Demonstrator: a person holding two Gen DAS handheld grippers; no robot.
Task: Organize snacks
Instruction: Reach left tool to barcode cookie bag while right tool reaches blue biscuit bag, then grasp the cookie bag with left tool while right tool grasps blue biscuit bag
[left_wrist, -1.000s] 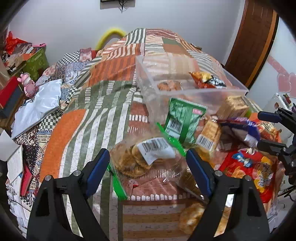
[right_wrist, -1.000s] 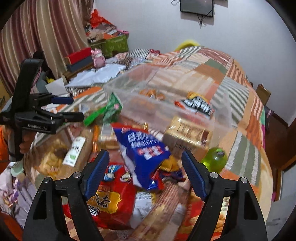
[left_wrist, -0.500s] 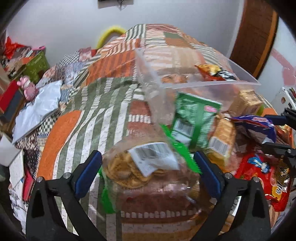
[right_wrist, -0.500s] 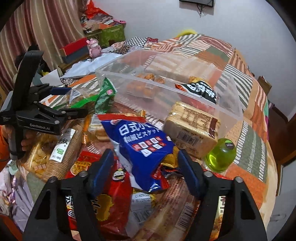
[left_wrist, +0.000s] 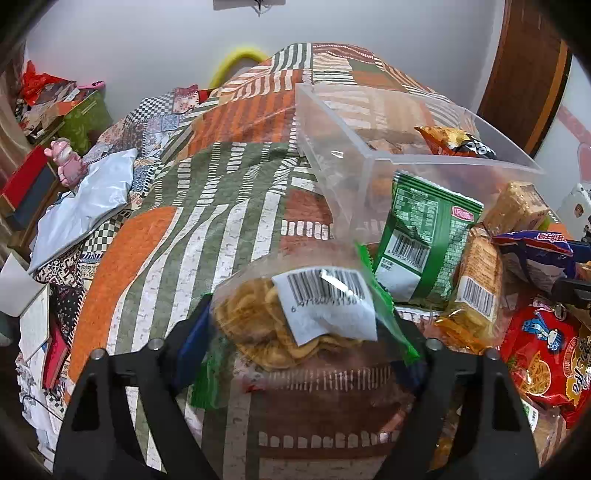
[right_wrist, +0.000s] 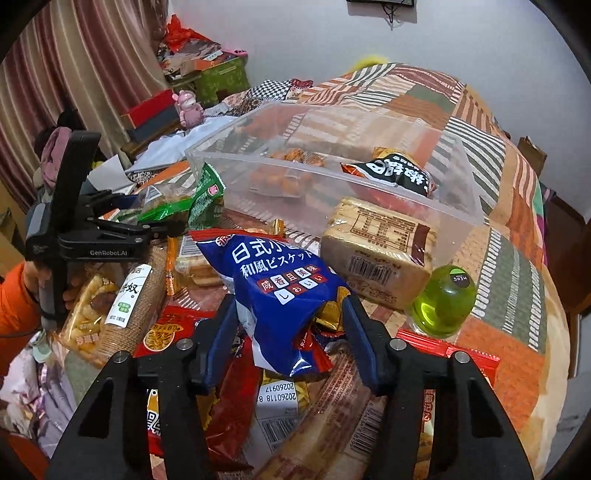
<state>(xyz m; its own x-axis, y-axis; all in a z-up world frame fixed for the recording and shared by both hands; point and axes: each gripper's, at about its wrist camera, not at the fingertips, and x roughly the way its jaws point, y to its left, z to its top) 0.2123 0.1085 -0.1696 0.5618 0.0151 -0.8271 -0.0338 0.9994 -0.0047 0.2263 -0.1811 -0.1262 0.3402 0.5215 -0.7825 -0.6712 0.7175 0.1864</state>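
Observation:
My left gripper (left_wrist: 299, 332) is shut on a clear bag of golden crackers (left_wrist: 258, 325) with a barcode label and green edges, held above the bed. It also shows in the right wrist view (right_wrist: 162, 225) at the left. My right gripper (right_wrist: 288, 325) is shut on a blue biscuit bag (right_wrist: 280, 284) with white Japanese text. A clear plastic bin (left_wrist: 373, 147) lies beyond, holding a black-and-orange chip bag (right_wrist: 395, 173) and some orange snacks (right_wrist: 288, 173). The bin also shows in the right wrist view (right_wrist: 369, 192).
Loose snacks lie in a pile on the patchwork bedspread (left_wrist: 184, 240): a green packet (left_wrist: 424, 236), a tan cracker pack (right_wrist: 376, 251), a red noodle bag (left_wrist: 546, 354), a green bottle (right_wrist: 443, 299). Boxes and a pink toy (left_wrist: 66, 166) stand at the left.
Both grippers have closed: the left on the cracker bag, the right on the blue biscuit bag. Both have moved closer to the bin.

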